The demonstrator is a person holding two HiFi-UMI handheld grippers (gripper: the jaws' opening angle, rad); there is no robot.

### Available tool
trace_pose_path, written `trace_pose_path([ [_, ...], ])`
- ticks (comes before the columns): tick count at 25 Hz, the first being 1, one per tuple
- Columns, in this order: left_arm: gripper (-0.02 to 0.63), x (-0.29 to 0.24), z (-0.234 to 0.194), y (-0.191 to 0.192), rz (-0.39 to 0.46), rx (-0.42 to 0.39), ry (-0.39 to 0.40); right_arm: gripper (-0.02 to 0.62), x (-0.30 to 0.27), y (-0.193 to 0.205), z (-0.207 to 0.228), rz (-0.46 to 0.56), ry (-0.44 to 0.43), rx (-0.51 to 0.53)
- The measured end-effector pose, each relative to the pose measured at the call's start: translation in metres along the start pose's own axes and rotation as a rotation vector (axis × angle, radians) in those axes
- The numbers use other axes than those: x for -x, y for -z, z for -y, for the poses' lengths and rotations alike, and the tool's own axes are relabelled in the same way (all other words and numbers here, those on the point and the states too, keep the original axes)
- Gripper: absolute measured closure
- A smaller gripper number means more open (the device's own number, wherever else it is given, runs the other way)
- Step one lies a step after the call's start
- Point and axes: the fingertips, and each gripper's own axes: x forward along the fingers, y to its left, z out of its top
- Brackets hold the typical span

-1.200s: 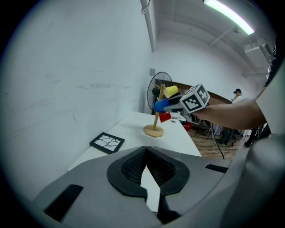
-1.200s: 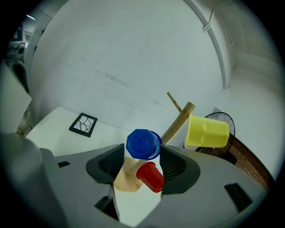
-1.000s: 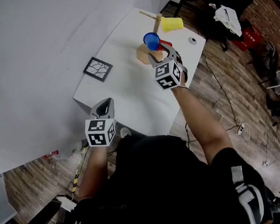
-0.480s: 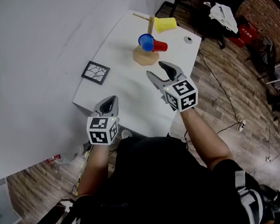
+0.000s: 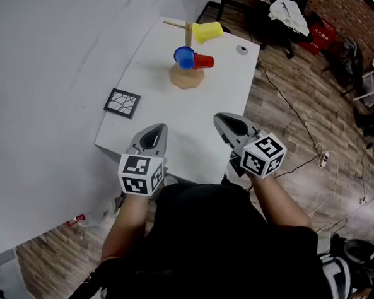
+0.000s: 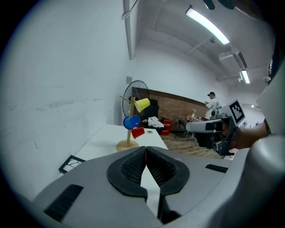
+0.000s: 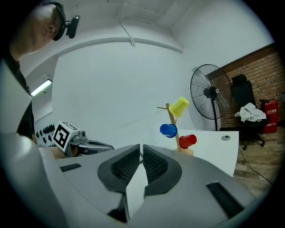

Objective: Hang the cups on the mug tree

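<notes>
A wooden mug tree (image 5: 187, 76) stands at the far end of the white table (image 5: 172, 115). Three cups hang on it: a yellow cup (image 5: 207, 31) on top, a blue cup (image 5: 183, 57) and a red cup (image 5: 203, 61) lower down. Both gripper views show them too: the yellow cup (image 7: 179, 107), blue cup (image 7: 168, 130), red cup (image 7: 187, 140) and the tree (image 6: 130, 129). My left gripper (image 5: 154, 129) hovers at the table's near edge, shut and empty. My right gripper (image 5: 222, 118) is beside it; its jaws are closing, nearly together, with nothing between them.
A black patterned square (image 5: 121, 103) lies near the table's left edge. A small round object (image 5: 241, 49) sits at the far right corner. Past the table are a standing fan (image 7: 209, 95), a chair with cloth (image 5: 286, 10) and cables on the wooden floor (image 5: 320, 163).
My right gripper has drawn back from the mug tree to the table's near edge, leaving the red cup hanging, and its jaws have come together. The left gripper has barely moved.
</notes>
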Motion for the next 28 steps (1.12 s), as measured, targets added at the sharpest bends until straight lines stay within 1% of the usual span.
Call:
trace_pose_path([
  [3, 0.589, -0.005, 0.007, -0.005, 0.000, -0.014, 0.024, 0.586, 0.015, 0.002, 0.007, 0.010, 0.027, -0.018],
  [9, 0.589, -0.010, 0.019, -0.010, -0.004, -0.037, 0.068, 0.588, 0.032, 0.013, 0.021, -0.006, 0.055, -0.044],
  [14, 0.589, -0.014, 0.027, -0.004, -0.023, -0.042, 0.093, 0.588, 0.039, 0.021, 0.023, -0.017, 0.084, -0.034],
  [17, 0.589, -0.012, 0.033, 0.001, -0.037, -0.047, 0.105, 0.588, 0.040, 0.029, 0.018, -0.042, 0.098, -0.006],
  [21, 0.589, -0.011, 0.034, 0.008, -0.052, -0.050, 0.109, 0.588, 0.039, 0.039, 0.015, -0.078, 0.108, 0.043],
  [28, 0.589, -0.011, 0.029, 0.006, -0.041, -0.049, 0.098, 0.588, 0.033, 0.039, 0.013, -0.080, 0.097, 0.044],
])
